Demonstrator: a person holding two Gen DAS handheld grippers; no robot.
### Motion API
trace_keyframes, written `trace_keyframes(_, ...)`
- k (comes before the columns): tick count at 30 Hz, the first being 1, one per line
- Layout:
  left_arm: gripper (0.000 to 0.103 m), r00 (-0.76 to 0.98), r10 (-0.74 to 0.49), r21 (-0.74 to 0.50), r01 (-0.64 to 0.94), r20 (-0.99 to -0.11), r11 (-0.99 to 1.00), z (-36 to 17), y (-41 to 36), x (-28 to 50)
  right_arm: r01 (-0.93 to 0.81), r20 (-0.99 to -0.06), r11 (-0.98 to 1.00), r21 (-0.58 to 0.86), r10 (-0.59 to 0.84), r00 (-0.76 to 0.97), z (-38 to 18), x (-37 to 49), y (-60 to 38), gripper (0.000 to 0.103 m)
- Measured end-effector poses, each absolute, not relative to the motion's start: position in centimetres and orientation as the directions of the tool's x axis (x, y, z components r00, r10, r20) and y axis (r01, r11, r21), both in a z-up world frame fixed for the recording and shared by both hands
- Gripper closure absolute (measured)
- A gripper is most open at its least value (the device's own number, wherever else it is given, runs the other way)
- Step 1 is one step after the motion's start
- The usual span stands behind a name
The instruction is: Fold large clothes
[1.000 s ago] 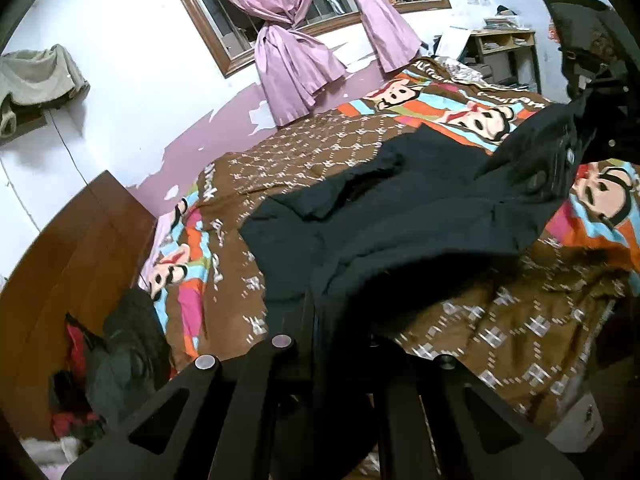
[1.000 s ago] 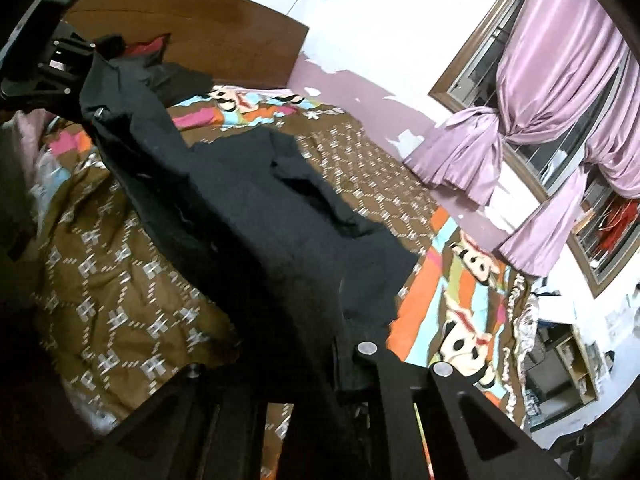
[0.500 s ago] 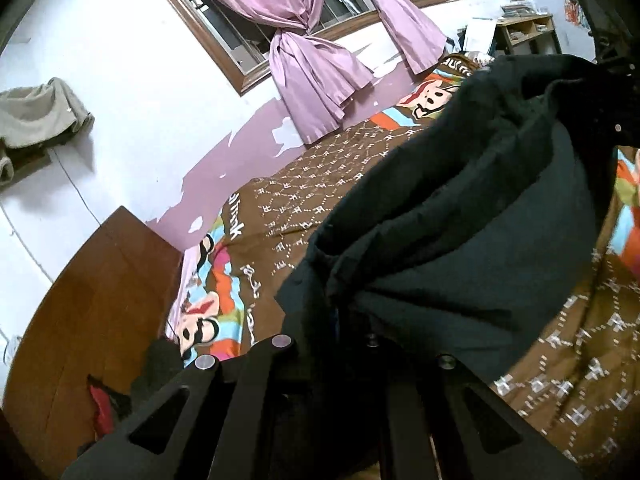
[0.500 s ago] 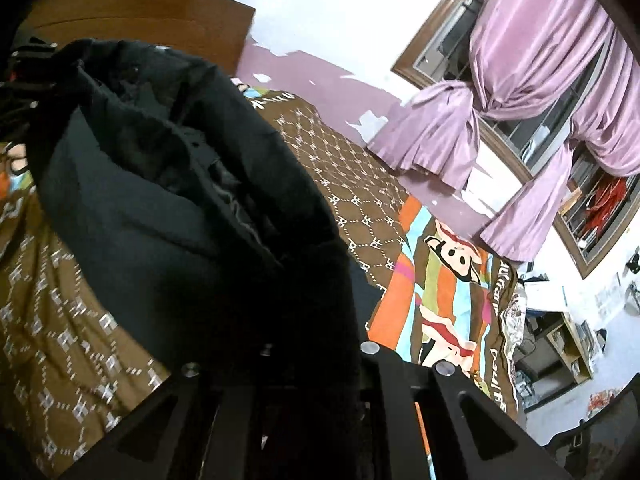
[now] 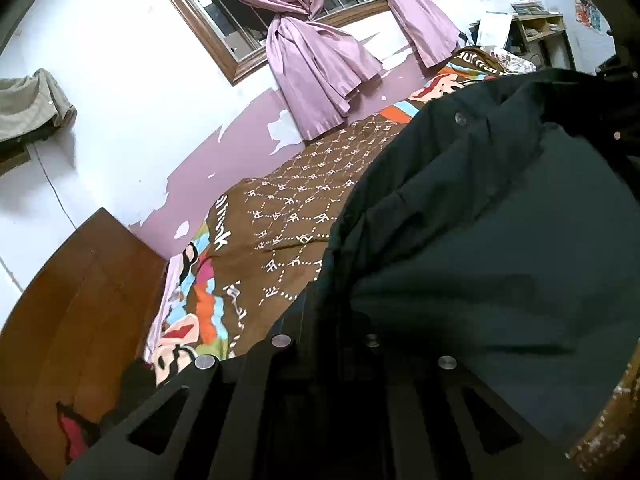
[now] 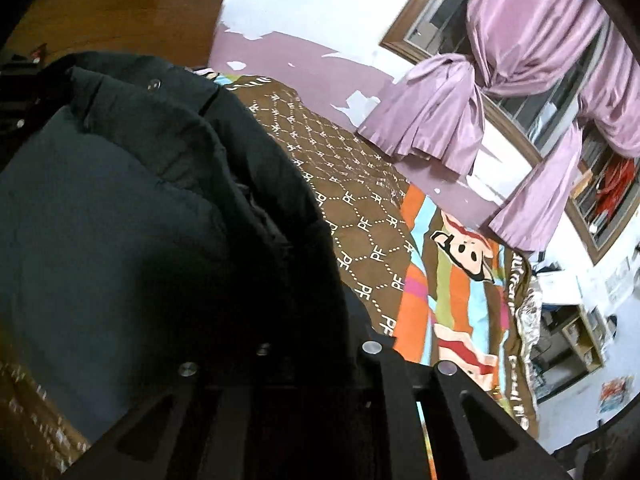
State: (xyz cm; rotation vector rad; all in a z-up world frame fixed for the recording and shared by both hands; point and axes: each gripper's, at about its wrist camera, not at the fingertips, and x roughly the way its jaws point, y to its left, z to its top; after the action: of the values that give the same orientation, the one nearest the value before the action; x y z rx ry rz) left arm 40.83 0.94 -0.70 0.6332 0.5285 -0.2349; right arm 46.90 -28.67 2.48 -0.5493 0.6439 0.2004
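Observation:
A large black padded jacket (image 5: 480, 240) with metal snap buttons hangs lifted above the bed and fills the right of the left wrist view. It also fills the left of the right wrist view (image 6: 132, 220). My left gripper (image 5: 326, 344) is shut on the jacket's fabric, its fingertips buried in the cloth. My right gripper (image 6: 316, 352) is shut on another part of the jacket in the same way. The right gripper's body shows at the far right edge of the left wrist view (image 5: 624, 92).
The bed has a brown patterned and striped cartoon blanket (image 5: 288, 216), also in the right wrist view (image 6: 360, 200). A wooden headboard (image 5: 72, 300) stands at one end with dark and red clothes (image 5: 80, 428) by it. Pink curtains (image 5: 316, 64) hang at the window. A shelf unit (image 6: 576, 340) stands beyond the bed.
Both grippers have lifted the jacket off the bed and brought it closer together. It went from lying spread on the blanket to hanging bunched up in front of both cameras.

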Motion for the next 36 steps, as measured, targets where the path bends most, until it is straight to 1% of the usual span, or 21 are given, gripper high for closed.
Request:
trace_keyframes(7,0.098,0.830,-0.032,0.473,0.349,-0.557,0.809,-3.7,0.8,43.8,-0.314,-0.608,0.849,-0.425,-0.011,0.794,-0.7,49.6,-28.0,0.090)
trace_keyframes(9,0.097,0.824,-0.035,0.461,0.352,-0.566,0.815,-4.1,0.8,44.0,-0.304,-0.612,0.858,-0.415,-0.016,0.790,-1.0,50.0,-28.0,0.085)
trace_keyframes(13,0.096,0.815,-0.064,0.402,0.351,-0.576,0.845,-4.0,1.2,44.0,-0.269,-0.591,0.878,-0.396,-0.019,0.806,-1.1,49.6,-28.3,0.080)
trace_keyframes(14,0.094,0.814,-0.067,0.393,0.349,-0.578,0.851,-4.0,1.3,43.8,-0.264,-0.586,0.883,-0.387,-0.015,0.810,-0.9,49.6,-28.5,0.078)
trace_keyframes(15,0.093,0.815,-0.060,0.394,0.341,-0.576,0.853,-4.0,1.2,43.7,-0.255,-0.577,0.889,-0.380,-0.012,0.816,-0.8,49.5,-28.6,0.071)
trace_keyframes(16,0.089,0.819,-0.050,0.402,0.332,-0.571,0.854,-4.0,1.1,43.7,-0.244,-0.567,0.897,-0.367,-0.008,0.823,-0.6,49.4,-28.9,0.066)
trace_keyframes(18,0.076,0.842,-0.013,0.436,0.292,-0.539,0.851,-4.2,0.9,43.4,-0.221,-0.552,0.919,-0.328,0.003,0.834,0.0,49.3,-29.6,0.043)
trace_keyframes(20,0.047,0.865,0.025,0.454,0.238,-0.502,0.859,-4.1,0.9,43.2,-0.211,-0.548,0.941,-0.264,0.034,0.836,0.5,49.5,-30.5,0.036)
trace_keyframes(21,0.040,0.871,0.025,0.436,0.221,-0.491,0.872,-3.7,1.2,43.1,-0.212,-0.549,0.950,-0.230,0.053,0.834,0.8,49.5,-30.9,0.034)
trace_keyframes(22,0.027,0.874,0.017,0.415,0.213,-0.485,0.884,-3.4,1.6,43.1,-0.211,-0.548,0.958,-0.194,0.073,0.834,1.1,49.5,-31.3,0.034)
trace_keyframes(23,0.018,0.879,0.001,0.375,0.202,-0.477,0.905,-2.7,2.2,43.0,-0.199,-0.537,0.966,-0.165,0.081,0.840,1.6,49.4,-31.8,0.033)
trace_keyframes(25,0.016,0.884,-0.017,0.324,0.189,-0.468,0.927,-1.8,2.9,42.7,-0.179,-0.502,0.977,-0.120,0.096,0.859,2.6,48.8,-32.4,0.021)
trace_keyframes(26,0.015,0.888,-0.026,0.300,0.183,-0.459,0.936,-1.3,3.3,42.4,-0.175,-0.488,0.979,-0.100,0.105,0.866,3.1,48.5,-32.7,0.011)
trace_keyframes(27,0.015,0.892,-0.036,0.279,0.179,-0.451,0.943,-0.9,3.6,42.0,-0.172,-0.472,0.982,-0.075,0.117,0.874,3.6,48.1,-33.0,0.004)
trace_keyframes(30,0.015,0.911,-0.057,0.240,0.168,-0.408,0.956,0.3,4.0,40.0,-0.195,-0.446,0.981,-0.010,0.170,0.879,5.0,47.0,-33.6,0.004)
trace_keyframes(33,0.015,0.916,-0.136,0.219,0.230,-0.376,0.948,1.1,3.8,37.5,-0.240,-0.441,0.971,0.022,0.225,0.869,5.6,45.6,-33.7,0.004)
trace_keyframes(36,0.013,0.887,-0.220,0.210,0.325,-0.407,0.922,0.9,2.8,35.6,-0.288,-0.469,0.957,0.040,0.273,0.840,5.0,44.0,-33.2,0.003)
